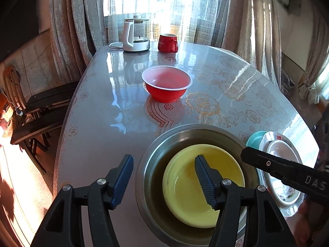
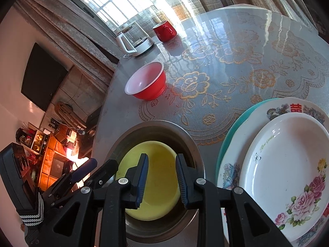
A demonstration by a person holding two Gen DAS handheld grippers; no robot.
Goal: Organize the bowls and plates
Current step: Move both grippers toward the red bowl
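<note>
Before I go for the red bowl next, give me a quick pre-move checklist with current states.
1. Yellow bowl nested inside steel bowl: ok.
2. Left claw open, empty: ok.
3. Right claw empty, jaws narrow above the yellow bowl: ok.
4. Red bowl upright, standing alone: ok.
5. Table between steel bowl and red bowl bare: ok.
6. Plate stack sitting square: cannot tell, partly cut off.
</note>
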